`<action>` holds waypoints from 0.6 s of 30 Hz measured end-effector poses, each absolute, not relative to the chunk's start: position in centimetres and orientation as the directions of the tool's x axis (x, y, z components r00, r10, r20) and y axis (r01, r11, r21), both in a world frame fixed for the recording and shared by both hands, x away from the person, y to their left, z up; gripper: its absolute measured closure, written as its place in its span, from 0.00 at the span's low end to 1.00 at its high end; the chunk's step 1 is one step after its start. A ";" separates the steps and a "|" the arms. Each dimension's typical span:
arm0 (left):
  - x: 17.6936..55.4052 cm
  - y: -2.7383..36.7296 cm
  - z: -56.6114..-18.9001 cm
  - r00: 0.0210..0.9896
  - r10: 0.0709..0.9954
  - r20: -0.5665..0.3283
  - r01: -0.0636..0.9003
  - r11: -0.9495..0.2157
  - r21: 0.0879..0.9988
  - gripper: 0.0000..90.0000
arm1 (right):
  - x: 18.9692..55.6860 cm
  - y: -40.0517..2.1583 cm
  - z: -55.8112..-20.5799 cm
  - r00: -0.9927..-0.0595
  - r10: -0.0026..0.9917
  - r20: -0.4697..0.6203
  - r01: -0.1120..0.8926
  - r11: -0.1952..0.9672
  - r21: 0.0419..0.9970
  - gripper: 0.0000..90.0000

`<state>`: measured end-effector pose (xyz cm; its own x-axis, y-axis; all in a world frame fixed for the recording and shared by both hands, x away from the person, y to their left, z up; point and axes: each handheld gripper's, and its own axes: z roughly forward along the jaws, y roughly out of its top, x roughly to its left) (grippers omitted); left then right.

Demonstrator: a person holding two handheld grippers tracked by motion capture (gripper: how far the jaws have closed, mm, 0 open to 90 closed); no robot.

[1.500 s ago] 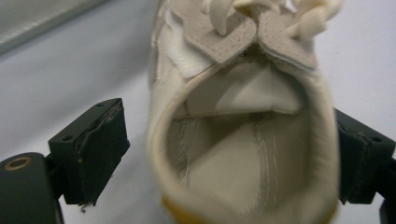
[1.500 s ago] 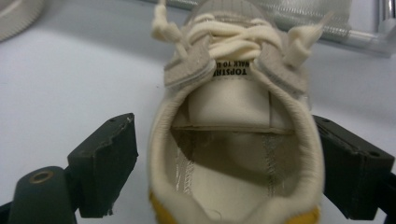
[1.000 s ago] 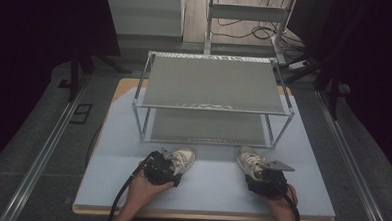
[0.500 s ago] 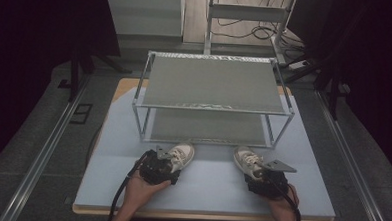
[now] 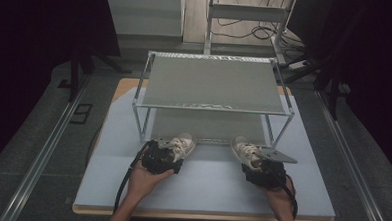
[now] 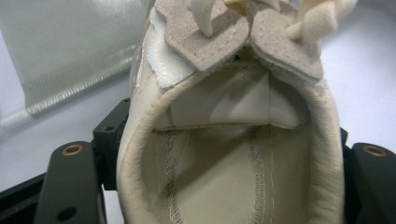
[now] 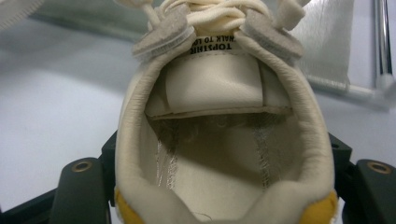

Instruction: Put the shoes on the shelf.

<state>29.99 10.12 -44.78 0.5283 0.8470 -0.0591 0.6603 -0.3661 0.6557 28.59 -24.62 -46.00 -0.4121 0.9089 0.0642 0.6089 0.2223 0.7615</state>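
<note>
Two cream sneakers gripped at the heel, one per gripper, both in the lower middle of the high view on the pale bench (image 5: 205,191), just in front of the wire rack (image 5: 212,86). Left gripper (image 5: 163,156) closed on the left shoe (image 5: 180,144), toe pointing up-frame and slightly right toward the rack's lower shelf (image 5: 208,125); in the left gripper view, black jaws pressed against both sides of the collar at the bottom corners, shoe opening (image 6: 224,163) central. Right gripper (image 5: 262,166) likewise clamped on the right shoe (image 5: 246,150), toe angled up-frame and slightly left; in the right gripper view, collar squeezed between the jaws, yellow heel patches (image 7: 322,210) low in frame, rack leg (image 7: 383,42) at the upper right. Probably about to slide the pair onto the lower shelf. Risks from here: soft padded collars deforming under the jaws, so a shoe could twist or slip out if lifted quickly; toes catching on the shelf's front rail if carried too low, or the uppers and laces brushing the top shelf (image 5: 212,83) if too high; the right shoe striking the front right leg, given how near it stands; the converging toes bumping each other between the legs.
</note>
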 end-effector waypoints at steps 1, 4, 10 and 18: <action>30.2 10.0 -44.7 0.530 0.846 -0.055 0.658 -0.369 0.656 0.31 | 28.8 -24.5 -45.9 -0.413 0.908 0.064 0.606 0.222 0.764 0.32; 30.9 9.7 -44.6 0.530 0.846 -0.053 0.657 -0.371 0.656 0.31 | 29.4 -24.0 -45.5 -0.418 0.907 0.058 0.600 0.227 0.767 0.32; 32.3 9.3 -44.5 0.522 0.850 -0.064 0.661 -0.356 0.660 0.31 | 31.3 -23.0 -45.0 -0.408 0.911 0.065 0.605 0.216 0.767 0.32; 34.3 7.8 -44.5 0.511 0.858 -0.047 0.657 -0.355 0.665 0.31 | 33.4 -21.3 -44.8 -0.396 0.917 0.054 0.603 0.215 0.768 0.32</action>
<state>34.26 7.77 -44.51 0.5112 0.8582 -0.0474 0.6572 -0.3548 0.6650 33.42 -21.28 -44.76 -0.3956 0.9168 0.0544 0.6032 0.2146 0.7682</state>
